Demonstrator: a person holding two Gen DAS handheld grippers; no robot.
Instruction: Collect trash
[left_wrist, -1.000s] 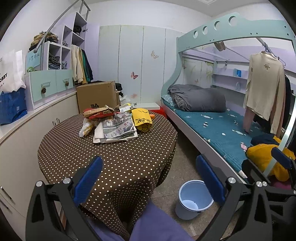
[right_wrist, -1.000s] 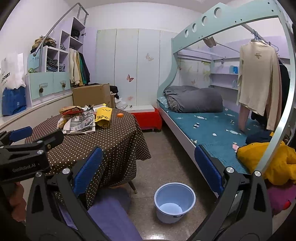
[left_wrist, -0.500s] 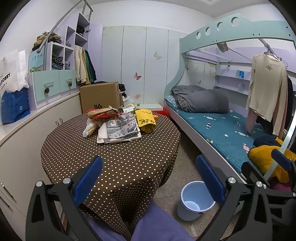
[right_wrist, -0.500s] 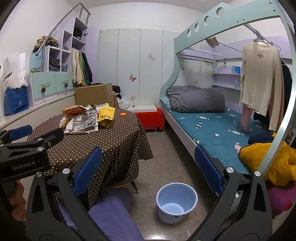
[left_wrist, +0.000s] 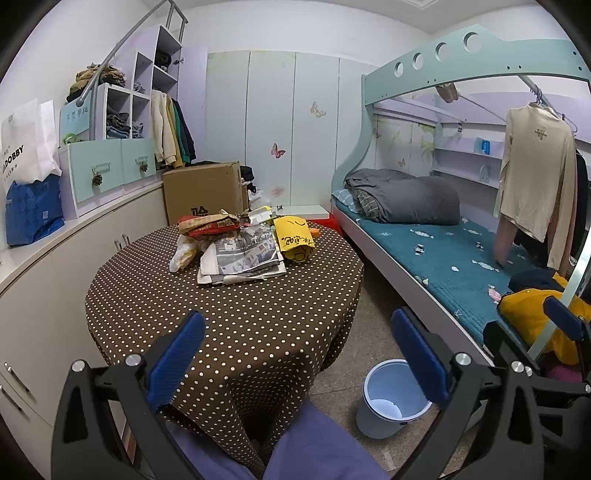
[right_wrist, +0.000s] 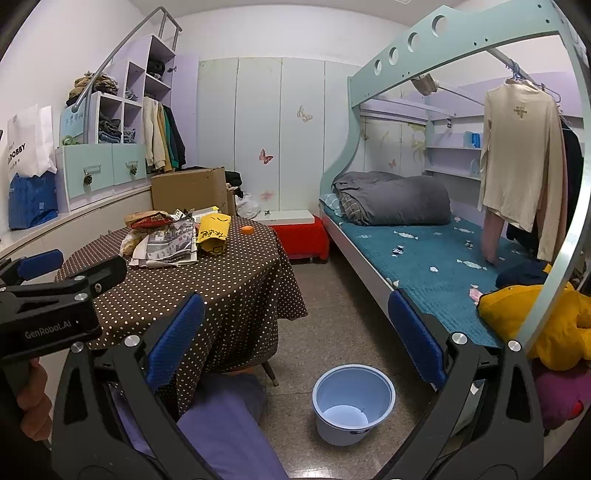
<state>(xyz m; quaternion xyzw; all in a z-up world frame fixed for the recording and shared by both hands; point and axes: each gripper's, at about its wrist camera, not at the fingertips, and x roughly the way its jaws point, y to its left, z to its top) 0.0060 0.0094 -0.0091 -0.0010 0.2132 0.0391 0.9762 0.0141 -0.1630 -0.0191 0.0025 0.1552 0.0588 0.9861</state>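
A pile of trash lies on the far part of the round table (left_wrist: 221, 325) with the brown dotted cloth: folded newspaper (left_wrist: 243, 260), a yellow bag (left_wrist: 293, 240), red and tan wrappers (left_wrist: 208, 225), a crumpled pale bag (left_wrist: 183, 253). The pile also shows in the right wrist view, with the newspaper (right_wrist: 168, 243), the yellow bag (right_wrist: 212, 230) and a small orange thing (right_wrist: 246, 230). A pale blue bucket (left_wrist: 391, 398) (right_wrist: 352, 402) stands on the floor by the table. My left gripper (left_wrist: 295, 358) is open and empty above the table's near edge. My right gripper (right_wrist: 295, 343) is open and empty above the floor.
A bunk bed (left_wrist: 424, 251) with a teal mattress and grey duvet runs along the right. A cardboard box (left_wrist: 205, 192) stands behind the table. White cabinets (left_wrist: 44, 295) line the left wall. A red stool (right_wrist: 303, 236) stands at the back. My purple-clad legs (right_wrist: 229, 435) are below.
Both grippers have drifted a little forward and the left view has turned slightly left. Both stay open and empty. Nothing on the table has moved.
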